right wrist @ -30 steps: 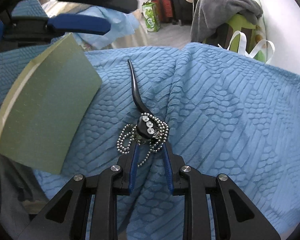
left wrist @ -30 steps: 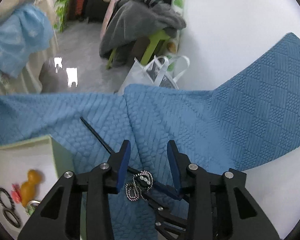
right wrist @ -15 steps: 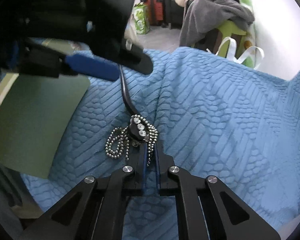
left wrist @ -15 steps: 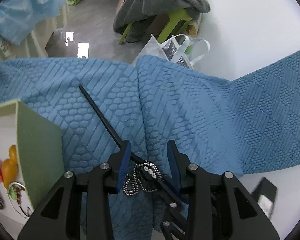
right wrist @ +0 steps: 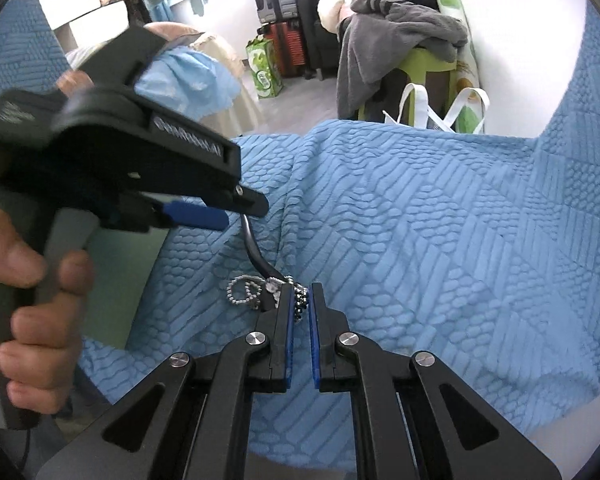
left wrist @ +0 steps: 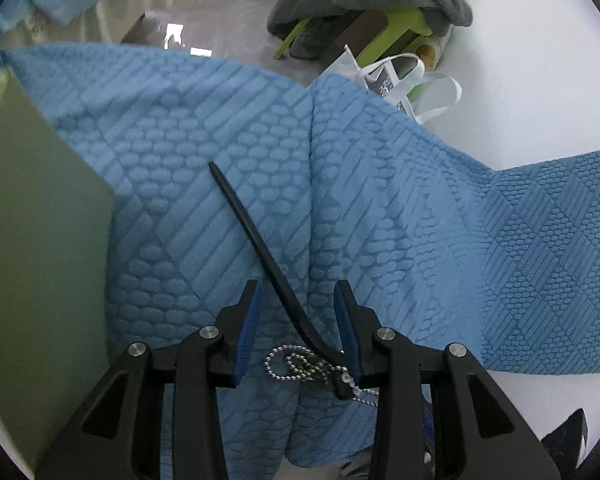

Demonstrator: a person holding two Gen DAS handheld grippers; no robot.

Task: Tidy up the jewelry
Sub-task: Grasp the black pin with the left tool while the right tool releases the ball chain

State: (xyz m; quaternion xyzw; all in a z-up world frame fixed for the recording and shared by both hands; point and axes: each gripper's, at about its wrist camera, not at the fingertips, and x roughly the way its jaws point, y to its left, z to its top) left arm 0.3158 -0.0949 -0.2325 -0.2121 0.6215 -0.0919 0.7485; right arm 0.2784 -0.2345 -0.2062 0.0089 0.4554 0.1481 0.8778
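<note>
Blue quilted cloth [right wrist: 420, 240] bears a black hair stick with bead chain [right wrist: 260, 284]; right gripper [right wrist: 300, 292] pinches it shut, left gripper [left wrist: 298, 300] half-open, empty. Next, probably carrying it into the green box [left wrist: 40, 260].

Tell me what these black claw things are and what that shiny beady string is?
No robot here: a person holds a hand tool with a two-finger claw in each hand, and a small camera on each tool looks along its fingers. One picture is from the left tool, one from the right.

A bumpy blue cloth covers the surface. On it lies a black hair stick with a silver bead chain at its thick end.

The right claw is pinched shut on that chain. The left claw is open, its fingers on either side of the stick. In the right picture you see a hand holding the left tool.
</note>
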